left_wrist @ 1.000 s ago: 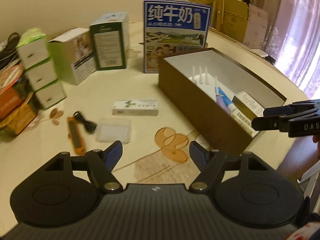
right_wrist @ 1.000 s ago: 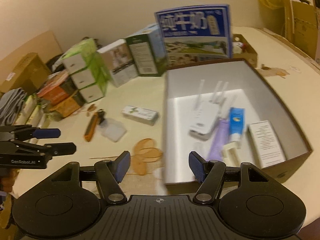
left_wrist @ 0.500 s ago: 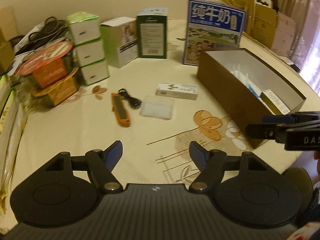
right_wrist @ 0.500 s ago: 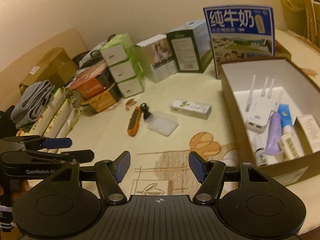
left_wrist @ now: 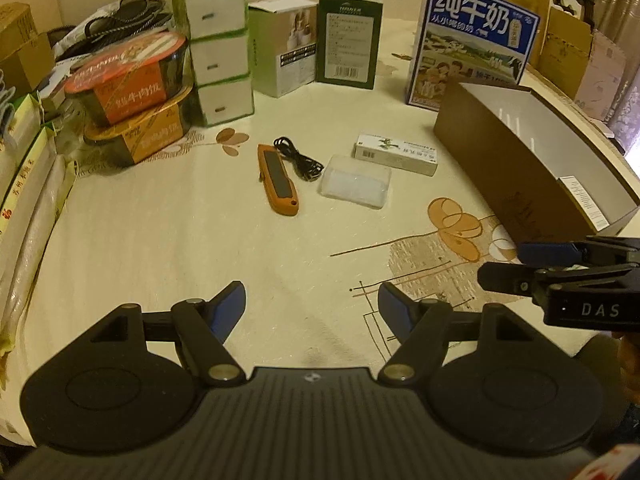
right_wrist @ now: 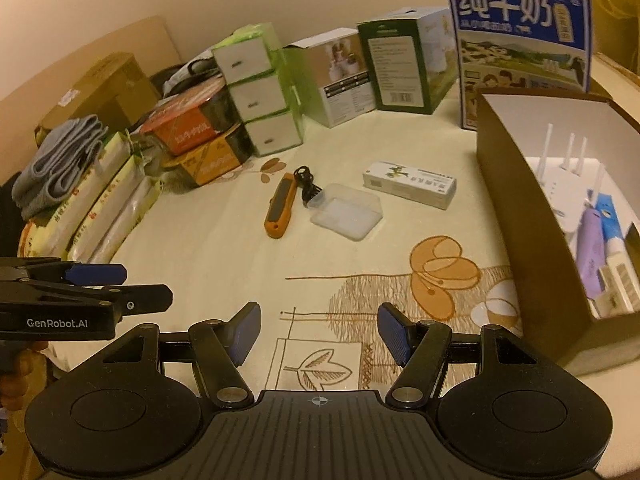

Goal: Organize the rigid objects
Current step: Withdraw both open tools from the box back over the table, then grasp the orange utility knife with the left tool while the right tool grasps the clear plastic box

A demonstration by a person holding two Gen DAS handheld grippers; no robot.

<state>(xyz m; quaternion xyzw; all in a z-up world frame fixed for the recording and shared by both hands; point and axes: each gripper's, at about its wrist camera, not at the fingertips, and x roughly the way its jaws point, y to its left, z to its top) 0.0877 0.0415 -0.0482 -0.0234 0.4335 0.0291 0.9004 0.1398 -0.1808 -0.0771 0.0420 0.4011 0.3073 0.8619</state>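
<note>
Left gripper (left_wrist: 312, 300) hangs wide open and empty above the patterned tablecloth (left_wrist: 168, 248). Taking the clear plastic case (left_wrist: 355, 182) as landmark: an orange utility knife (left_wrist: 278, 179) lies left of it, a coiled black cable (left_wrist: 299, 159) just behind-left, a white-green carton (left_wrist: 395, 154) just behind-right. Well to its right stands the brown storage box (right_wrist: 516, 216), holding a white router (right_wrist: 560, 184) and tubes. Right gripper (right_wrist: 319, 334) also gapes open, empty.

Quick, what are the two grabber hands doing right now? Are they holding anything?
Left gripper: open, holding nothing.
Right gripper: open, holding nothing.
</note>
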